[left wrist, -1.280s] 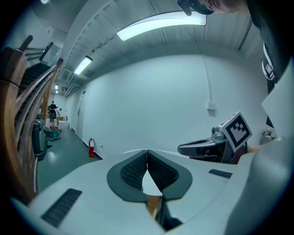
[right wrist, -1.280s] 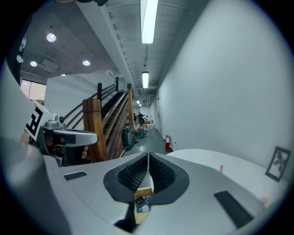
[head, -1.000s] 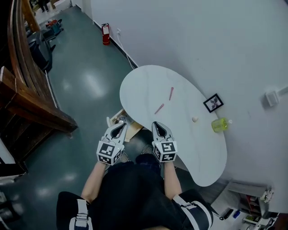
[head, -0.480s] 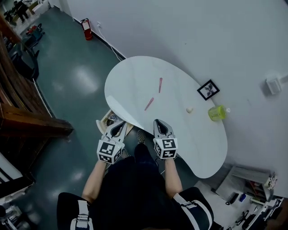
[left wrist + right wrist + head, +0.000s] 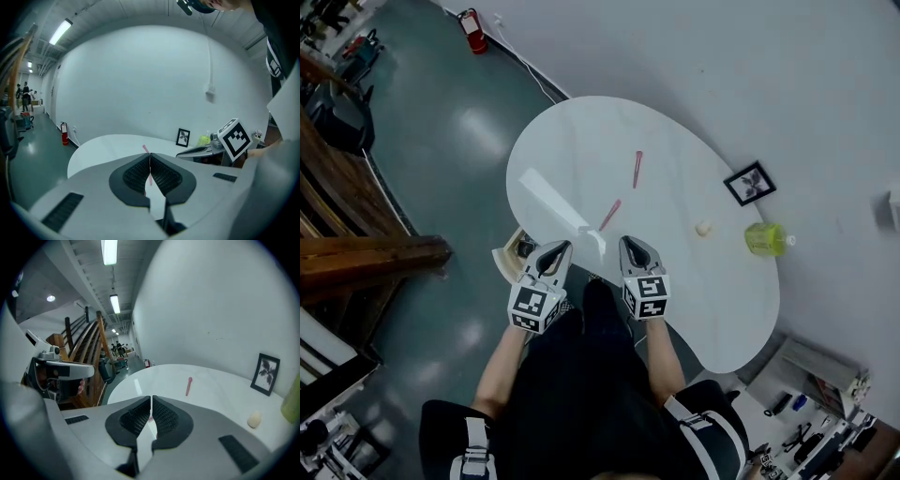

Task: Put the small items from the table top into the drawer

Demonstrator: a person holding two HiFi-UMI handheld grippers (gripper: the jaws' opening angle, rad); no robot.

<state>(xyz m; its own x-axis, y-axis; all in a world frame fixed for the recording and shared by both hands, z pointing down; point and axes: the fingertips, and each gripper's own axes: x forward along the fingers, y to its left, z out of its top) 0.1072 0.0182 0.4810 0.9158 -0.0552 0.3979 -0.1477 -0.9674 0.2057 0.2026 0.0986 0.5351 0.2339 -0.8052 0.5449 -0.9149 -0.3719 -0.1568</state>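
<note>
Since a second ago your hands have come forward. The left gripper (image 5: 554, 247) and right gripper (image 5: 632, 243) now reach the near edge of the white desk (image 5: 581, 141), where before they hung short of it. Both sets of fingers are clenched on nothing. The nearer pink stick (image 5: 609, 215) lies on the desk just ahead, between the two tips and closer to the right one. The second pink stick (image 5: 637, 169) lies farther on, and a small cream item (image 5: 703, 227) sits off to the right. The drawer (image 5: 512, 251) shows just left of your left gripper.
</note>
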